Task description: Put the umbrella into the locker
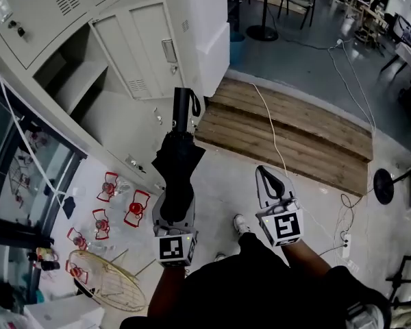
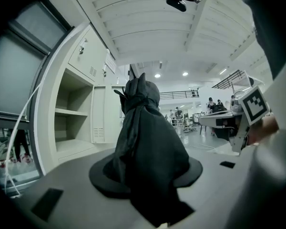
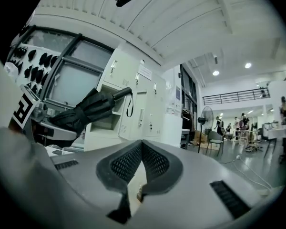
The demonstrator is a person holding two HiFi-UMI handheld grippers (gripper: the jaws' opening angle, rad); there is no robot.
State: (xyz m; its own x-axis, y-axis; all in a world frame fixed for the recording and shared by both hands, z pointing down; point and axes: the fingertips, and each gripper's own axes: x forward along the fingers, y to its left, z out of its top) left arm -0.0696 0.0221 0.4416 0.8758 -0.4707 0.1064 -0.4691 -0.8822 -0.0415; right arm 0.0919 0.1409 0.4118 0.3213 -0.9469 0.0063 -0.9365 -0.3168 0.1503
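Note:
A folded black umbrella (image 1: 175, 157) points its handle (image 1: 183, 107) at the grey locker, and my left gripper (image 1: 173, 210) is shut on its cloth end. The locker's compartment (image 1: 74, 81) stands open with its door (image 1: 142, 45) swung aside. In the left gripper view the umbrella (image 2: 145, 142) fills the space between the jaws, with the open shelves (image 2: 71, 123) to its left. My right gripper (image 1: 270, 179) hangs beside it, shut and empty. In the right gripper view its fingertips (image 3: 142, 145) meet, and the umbrella (image 3: 88, 109) shows at the left before the locker (image 3: 133, 111).
A low wooden platform (image 1: 294, 132) lies right of the locker, with a white cable (image 1: 274, 136) across it. A wire fan guard (image 1: 106, 279) and red-and-white items (image 1: 133, 208) lie on the floor at the left. A round stand base (image 1: 383, 185) is at the right. A pedestal fan (image 3: 205, 120) stands beyond.

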